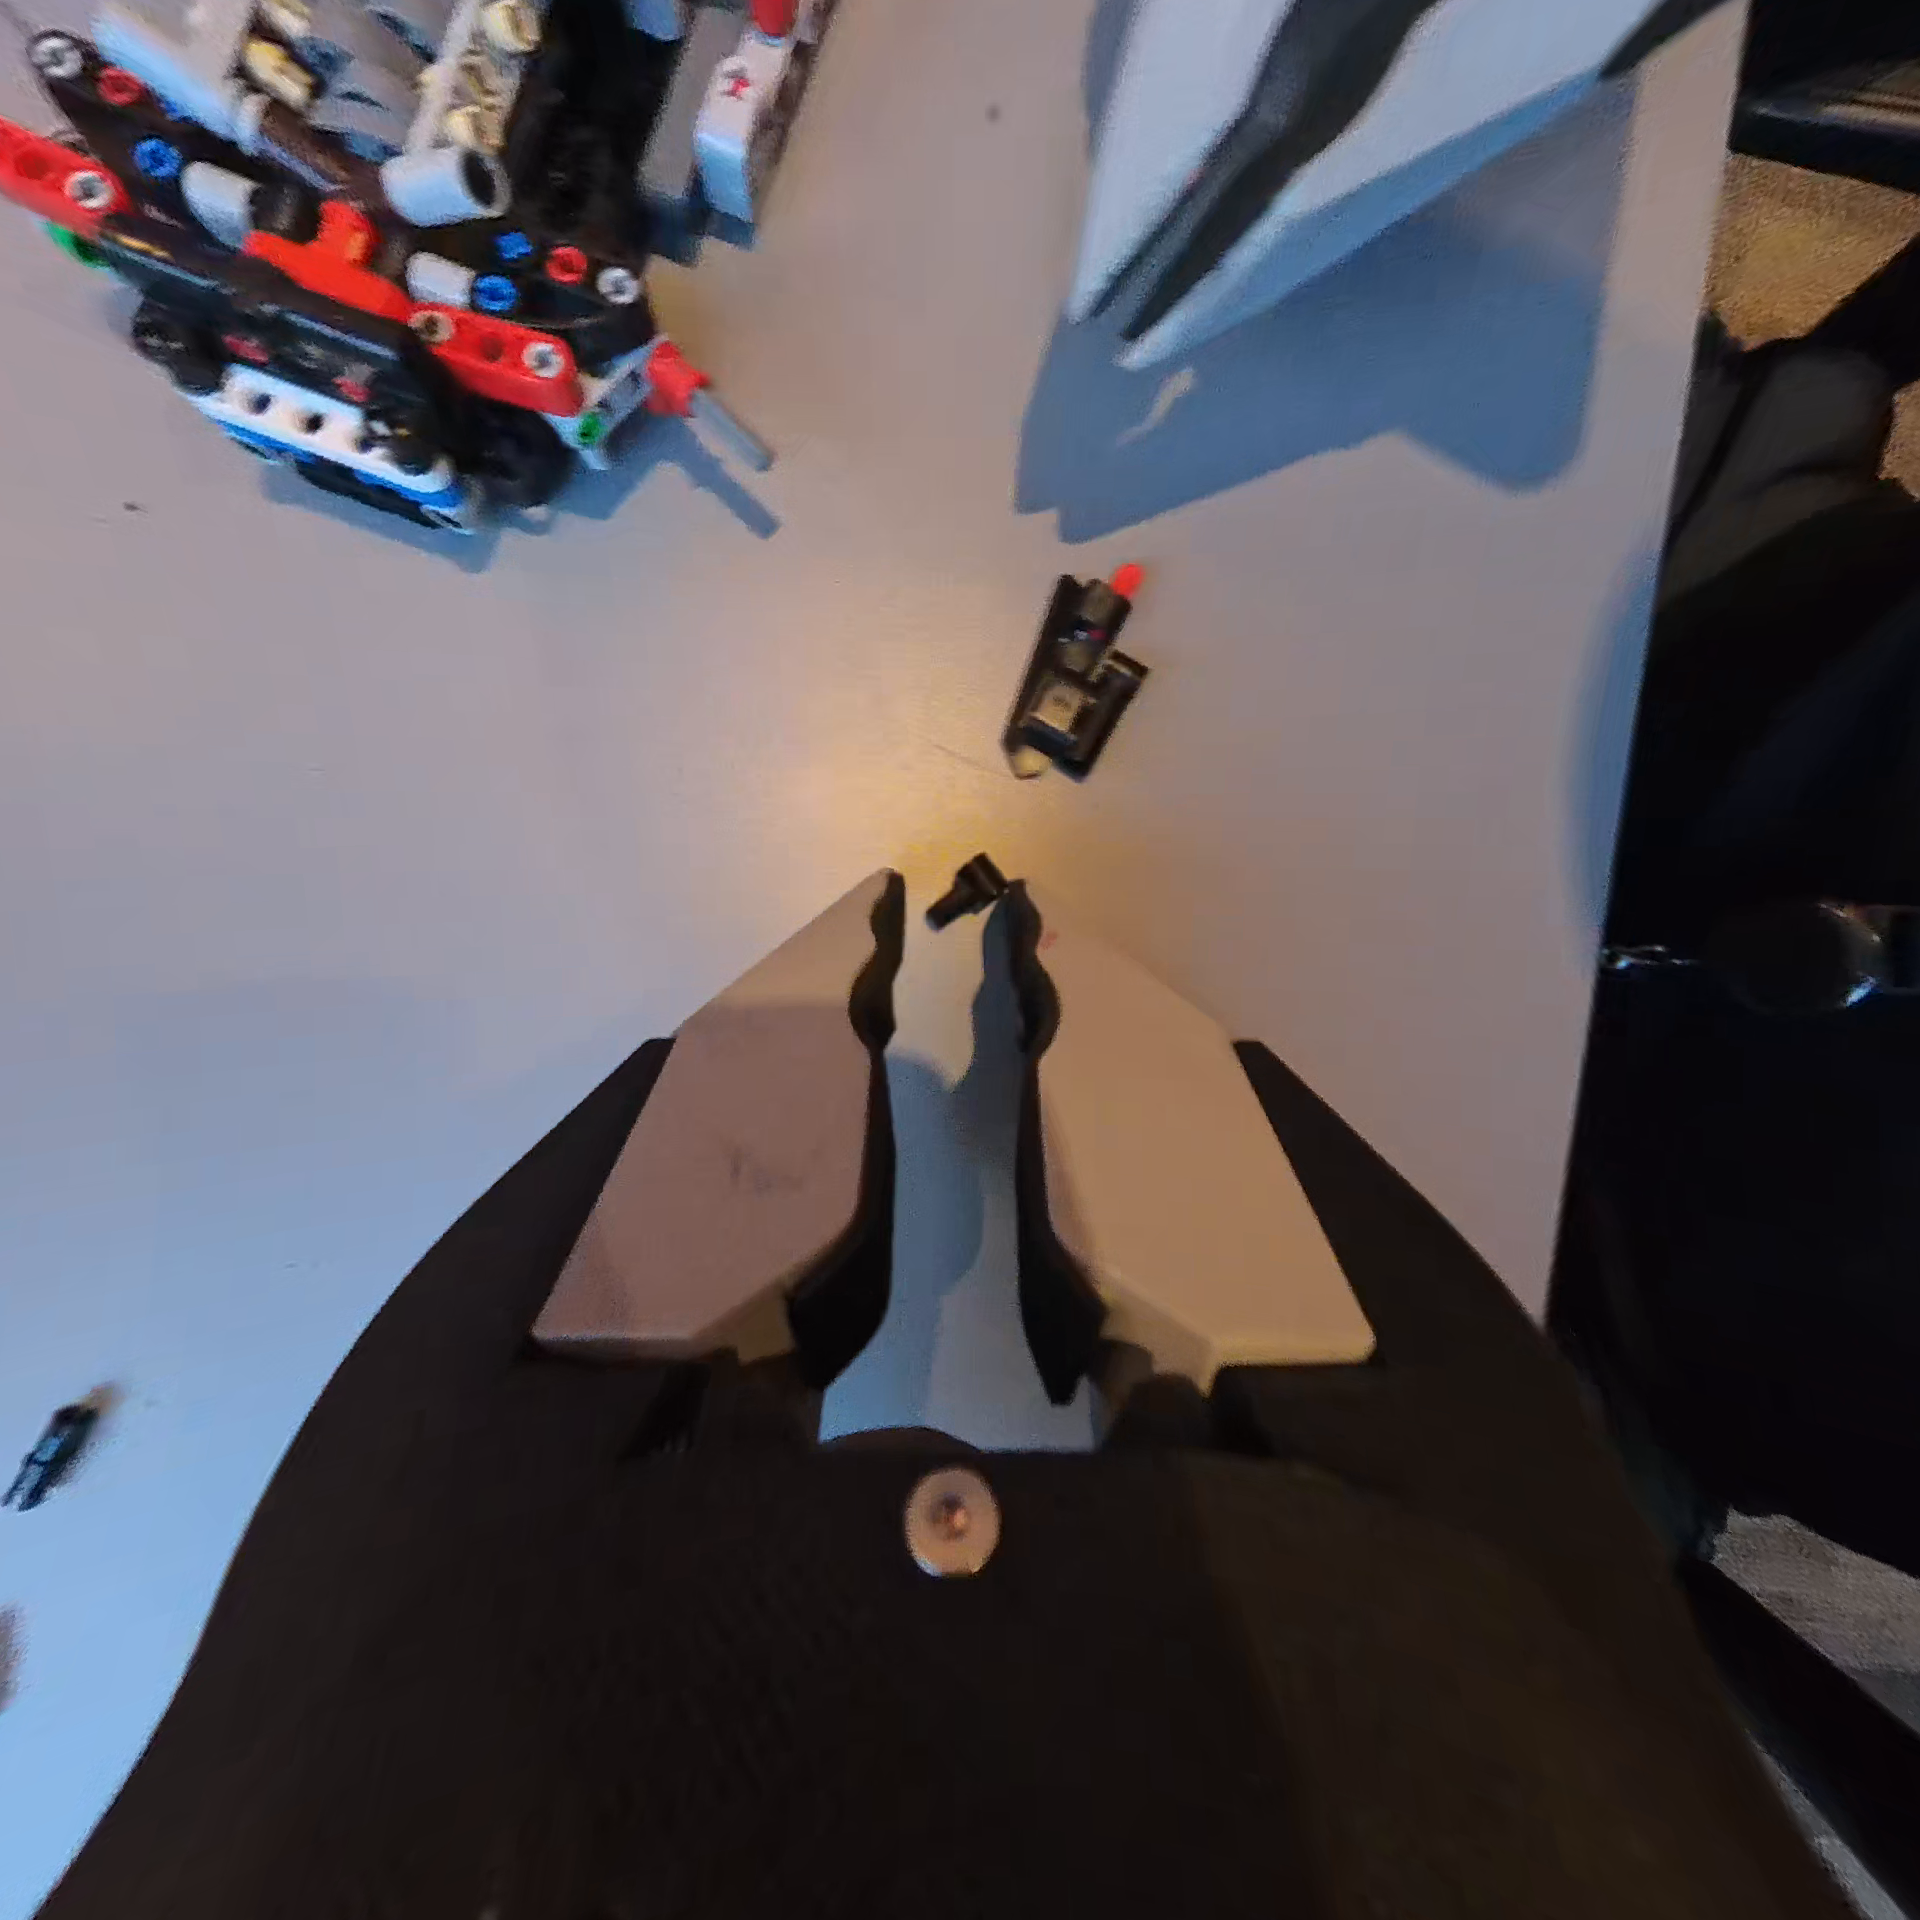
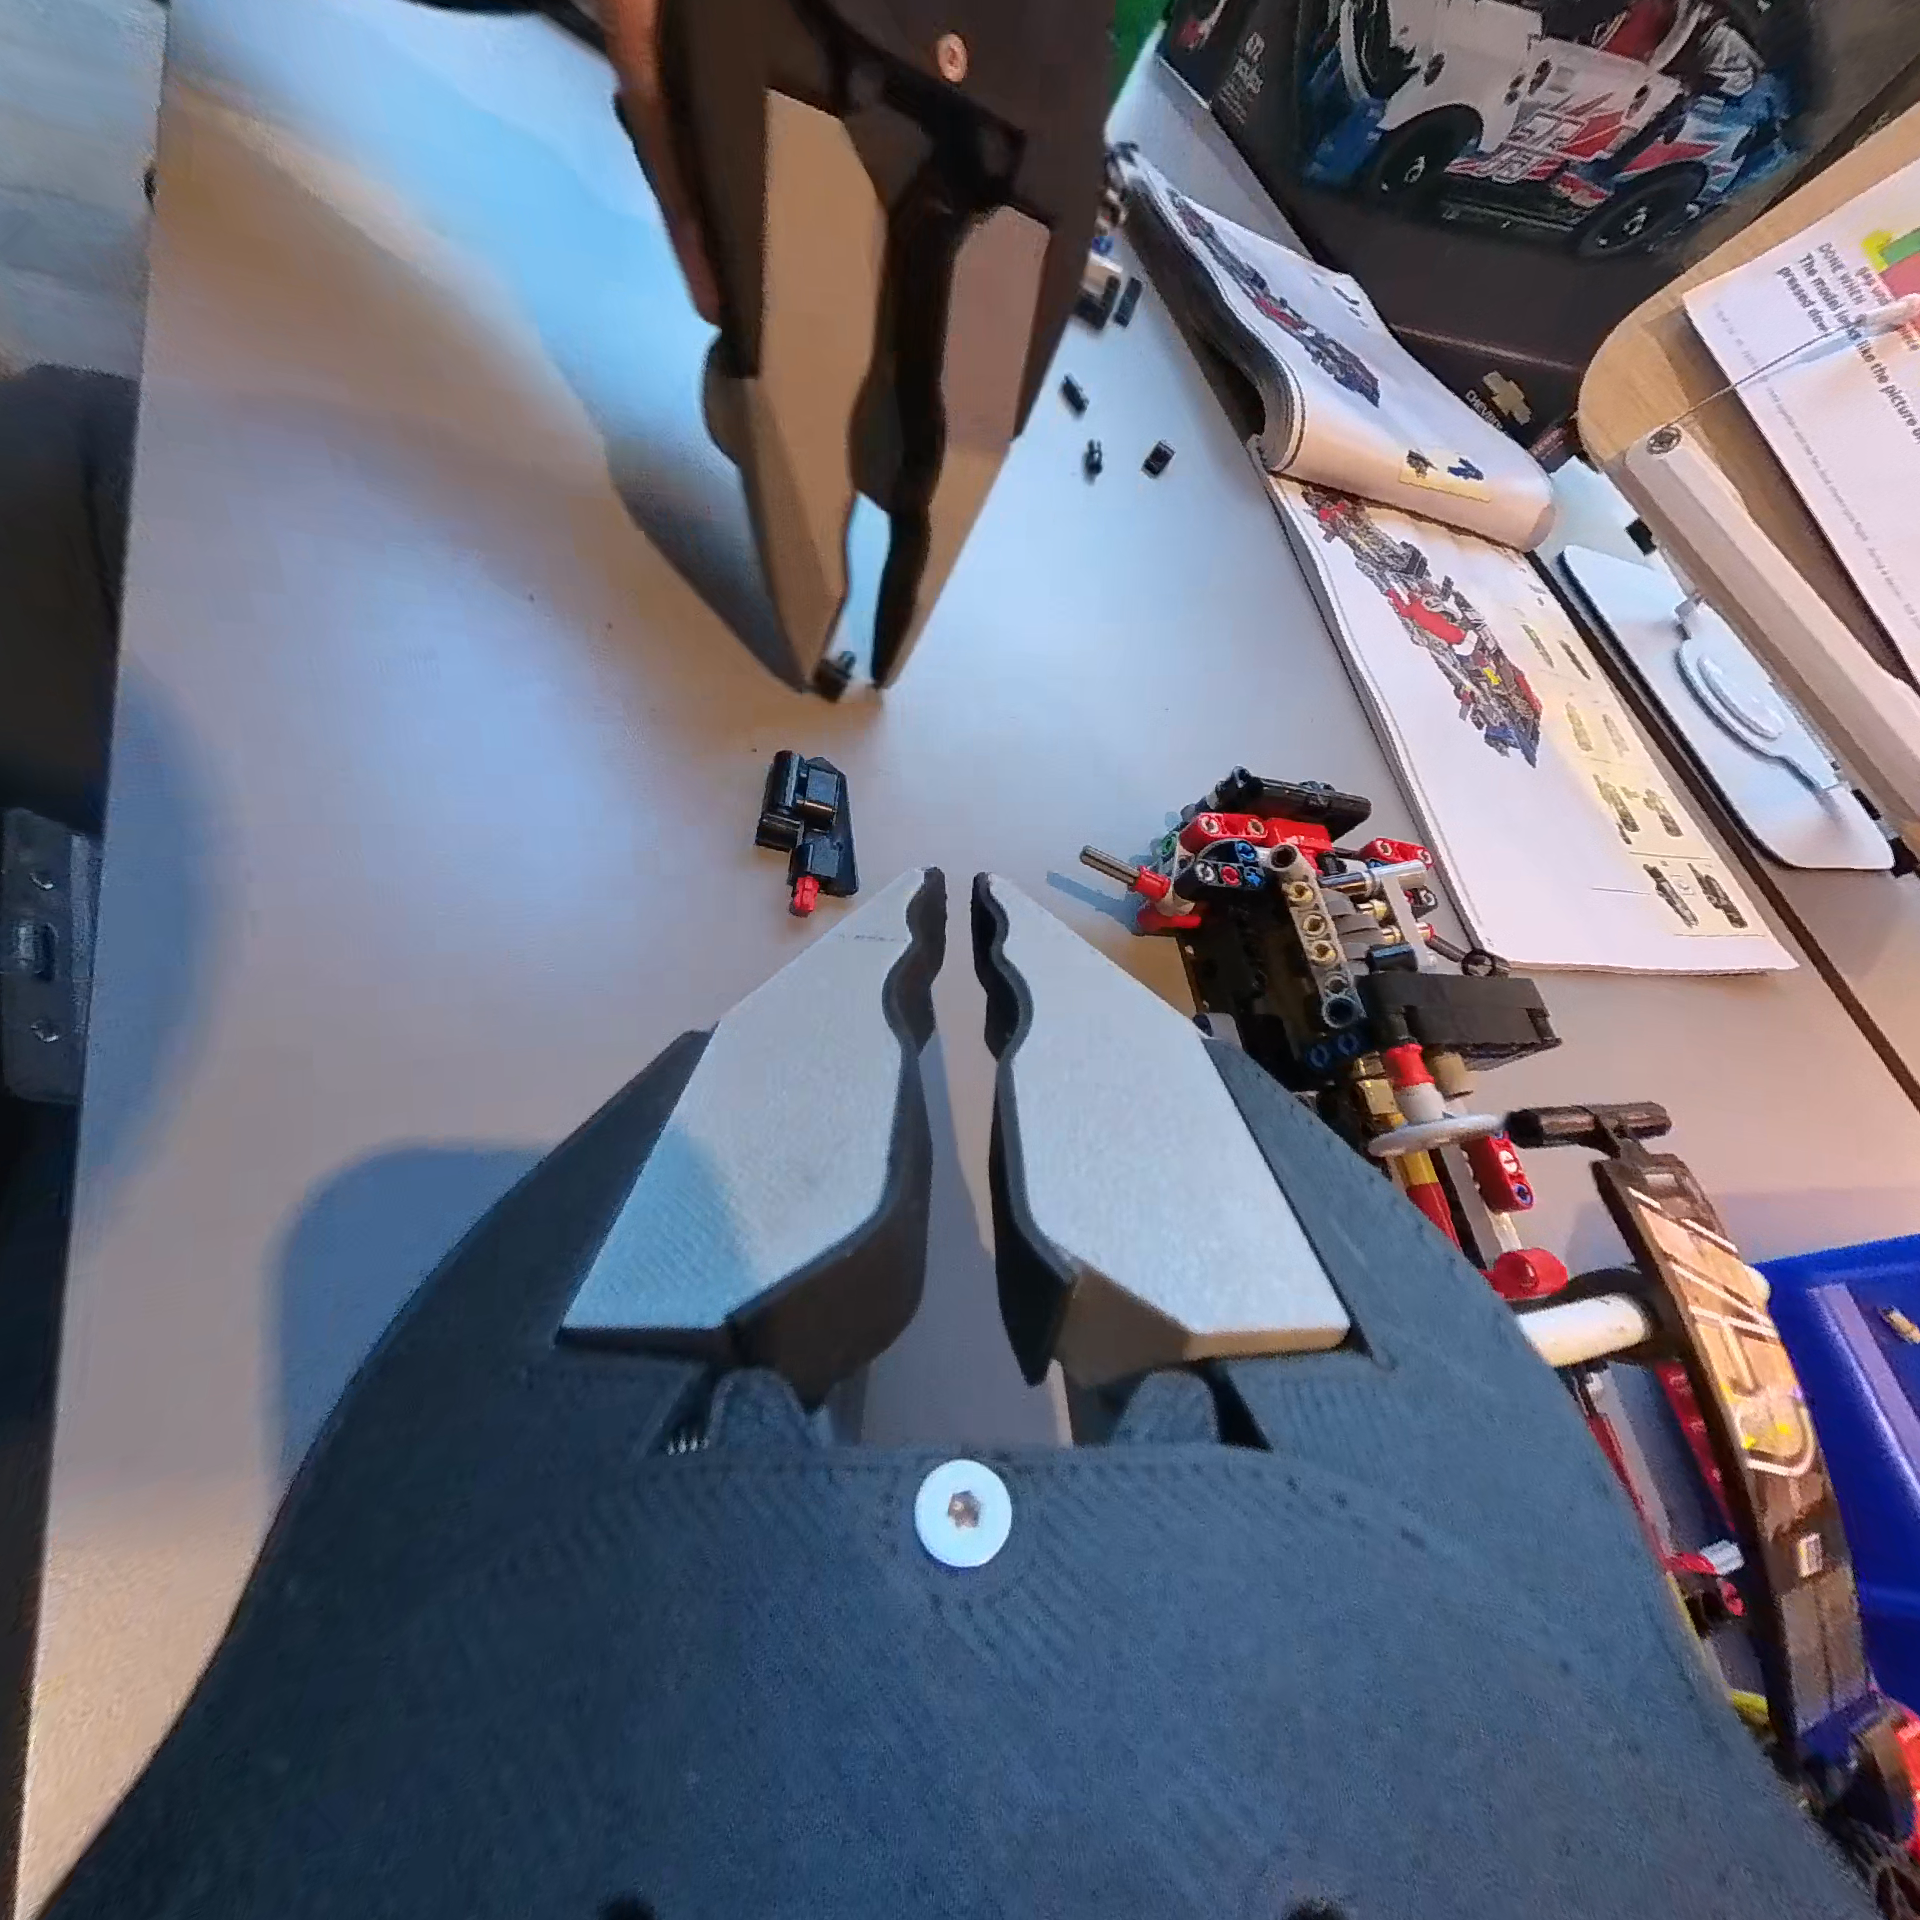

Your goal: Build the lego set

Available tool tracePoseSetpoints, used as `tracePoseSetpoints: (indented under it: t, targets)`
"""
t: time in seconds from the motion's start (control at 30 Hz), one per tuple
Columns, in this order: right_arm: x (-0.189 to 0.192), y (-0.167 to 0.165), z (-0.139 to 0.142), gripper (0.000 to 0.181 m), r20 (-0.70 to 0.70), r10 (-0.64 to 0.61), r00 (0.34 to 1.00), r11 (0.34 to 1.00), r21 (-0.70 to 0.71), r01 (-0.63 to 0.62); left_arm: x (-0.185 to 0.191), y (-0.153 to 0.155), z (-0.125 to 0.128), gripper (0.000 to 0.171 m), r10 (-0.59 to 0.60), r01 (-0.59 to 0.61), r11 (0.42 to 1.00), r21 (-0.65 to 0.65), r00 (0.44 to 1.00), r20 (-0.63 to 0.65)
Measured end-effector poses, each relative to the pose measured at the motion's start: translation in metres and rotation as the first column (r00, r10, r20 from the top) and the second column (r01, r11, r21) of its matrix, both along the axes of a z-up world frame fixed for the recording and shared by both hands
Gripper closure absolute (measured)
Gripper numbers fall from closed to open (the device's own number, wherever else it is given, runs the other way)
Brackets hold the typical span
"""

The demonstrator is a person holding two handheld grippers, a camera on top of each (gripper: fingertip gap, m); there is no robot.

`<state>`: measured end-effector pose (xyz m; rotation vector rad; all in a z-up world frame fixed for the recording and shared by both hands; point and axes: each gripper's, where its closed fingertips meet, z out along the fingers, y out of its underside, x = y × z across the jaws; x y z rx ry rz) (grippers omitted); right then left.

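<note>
My left gripper (image 1: pixel 954 885) is low over the white table, jaws a little apart. A small black pin (image 1: pixel 966 889) lies between its tips and touches the right-hand finger. From the right wrist view the left gripper (image 2: pixel 854 677) points down with the pin (image 2: pixel 834 670) at its tips. A small black sub-assembly with a red pin (image 1: pixel 1075 675) lies just beyond it (image 2: pixel 810 831). The part-built car chassis (image 1: pixel 343 281) sits at the upper left; it also shows in the right wrist view (image 2: pixel 1299 935). My right gripper (image 2: pixel 961 883) is nearly shut and empty, hovering between sub-assembly and chassis (image 1: pixel 1117 332).
An open instruction booklet (image 2: pixel 1507 727) and the set's box (image 2: pixel 1507 104) lie beyond the chassis. Loose black pieces (image 2: pixel 1091 457) sit near the booklet; another (image 1: pixel 57 1444) lies at the lower left. A blue bin (image 2: pixel 1849 1403) is at the right. The table edge (image 1: pixel 1631 779) runs close on the right.
</note>
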<state>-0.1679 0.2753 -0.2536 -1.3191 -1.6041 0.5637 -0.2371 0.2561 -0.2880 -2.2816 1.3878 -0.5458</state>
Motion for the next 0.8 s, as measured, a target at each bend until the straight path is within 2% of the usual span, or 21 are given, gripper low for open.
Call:
tracePoseSetpoints:
  t: [0.27,0.4,0.5,0.57,0.63,0.7,0.8]
  targets:
    - [-0.002,-0.004,0.000,0.179,0.001,0.013,1.000,1.000,0.009,-0.013,-0.014,-0.009,0.012,0.150,0.049,-0.049,0.996,0.072,0.999,0.003]
    - [-0.004,-0.010,-0.003,0.176,0.020,0.040,0.999,0.999,0.021,-0.041,-0.024,-0.009,0.005,0.150,0.087,-0.085,0.993,0.088,0.996,-0.016]
    - [-0.006,-0.012,-0.007,0.174,0.047,0.042,0.998,0.998,0.049,-0.045,-0.030,0.001,0.001,0.150,0.125,-0.122,0.981,0.153,0.992,-0.012]
    - [-0.006,-0.013,-0.010,0.173,0.065,0.041,0.997,0.997,0.065,-0.045,-0.035,0.022,0.008,0.148,0.206,-0.211,0.947,0.243,0.977,0.046]
    - [-0.007,-0.013,-0.012,0.173,0.073,0.038,0.997,0.997,0.071,-0.043,-0.036,0.042,0.023,0.145,0.270,-0.311,0.895,0.319,0.948,0.167]
    - [-0.006,-0.012,-0.010,0.173,0.065,0.035,0.997,0.997,0.061,-0.039,-0.035,0.054,0.036,0.142,0.271,-0.360,0.841,0.403,0.926,0.261]
    - [-0.006,-0.010,-0.006,0.171,0.040,0.031,0.999,0.999,0.029,-0.032,-0.038,0.063,0.041,0.143,0.246,-0.365,0.785,0.500,0.925,0.290]
